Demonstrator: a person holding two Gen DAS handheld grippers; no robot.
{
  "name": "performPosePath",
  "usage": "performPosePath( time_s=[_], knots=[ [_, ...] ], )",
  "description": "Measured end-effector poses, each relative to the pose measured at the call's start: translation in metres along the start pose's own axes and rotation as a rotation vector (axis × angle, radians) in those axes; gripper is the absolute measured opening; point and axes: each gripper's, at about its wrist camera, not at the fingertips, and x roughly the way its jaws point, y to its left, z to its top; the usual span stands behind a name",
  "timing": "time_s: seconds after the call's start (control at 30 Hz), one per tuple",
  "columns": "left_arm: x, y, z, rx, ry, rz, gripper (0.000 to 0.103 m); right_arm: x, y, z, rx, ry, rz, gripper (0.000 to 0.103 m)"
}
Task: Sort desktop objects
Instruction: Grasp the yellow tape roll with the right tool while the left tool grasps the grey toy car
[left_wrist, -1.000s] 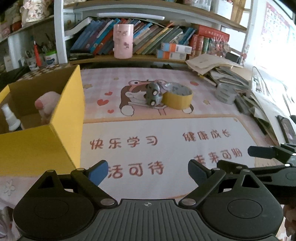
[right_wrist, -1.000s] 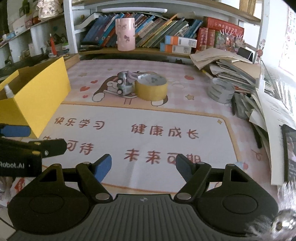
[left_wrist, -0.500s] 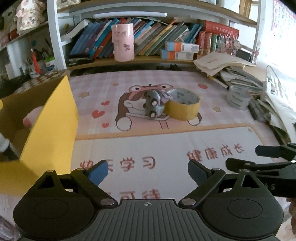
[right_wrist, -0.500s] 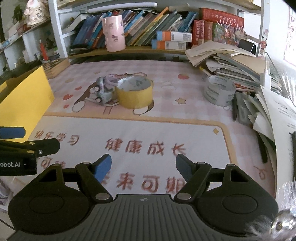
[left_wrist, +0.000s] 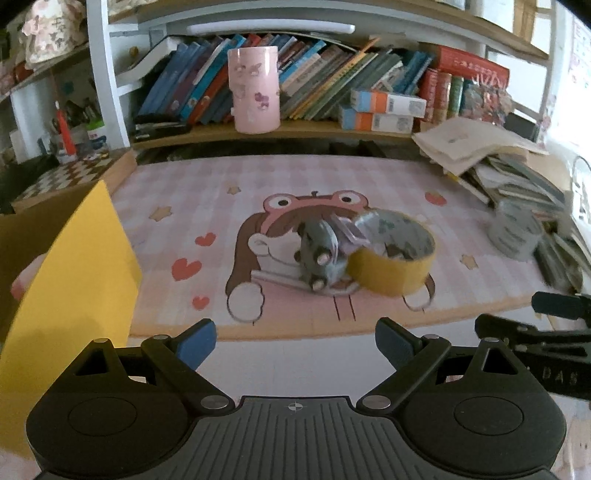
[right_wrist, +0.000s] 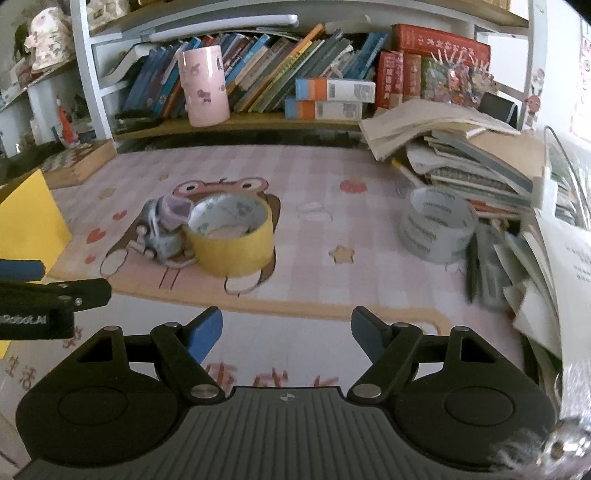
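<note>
Ahead of my left gripper (left_wrist: 295, 341) the desk mat (left_wrist: 295, 184) lies open up to the yellow tape roll (left_wrist: 393, 258) and the grey toy car (left_wrist: 319, 254) touching it. The yellow box (left_wrist: 74, 277) walls off my left. On my right, the clear tape roll (right_wrist: 437, 229) and what looks like a slumping paper stack (right_wrist: 461, 147) crowd the edge; bare mat runs between the two rolls.

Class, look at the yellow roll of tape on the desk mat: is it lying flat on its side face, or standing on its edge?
Lying flat: the yellow roll of tape shows its open core facing upward.
</note>
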Motion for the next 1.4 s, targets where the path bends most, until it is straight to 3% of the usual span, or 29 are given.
performPosePath(
  time_s=[0.2,0.43,0.67,0.97,1.4],
  knots=[
    [0.020,-0.002,0.012,0.011,0.004,0.010,0.095,0.032,0.009,0.012,-0.079,-0.006,0.057,0.075],
    [0.014,0.008,0.014,0.000,0.006,0.027,0.095,0.070,0.027,0.027,-0.196,-0.028,0.124,0.079],
    [0.007,0.021,0.011,-0.028,0.019,0.051,0.095,0.102,0.041,0.034,-0.272,-0.029,0.105,0.086],
    [0.008,0.016,0.012,-0.003,0.027,0.042,0.095,0.114,0.033,0.037,-0.237,-0.039,0.126,0.084],
    [0.039,-0.023,0.020,0.051,0.016,-0.008,0.095,0.052,-0.031,0.018,-0.015,-0.053,-0.058,0.083]
  ],
)
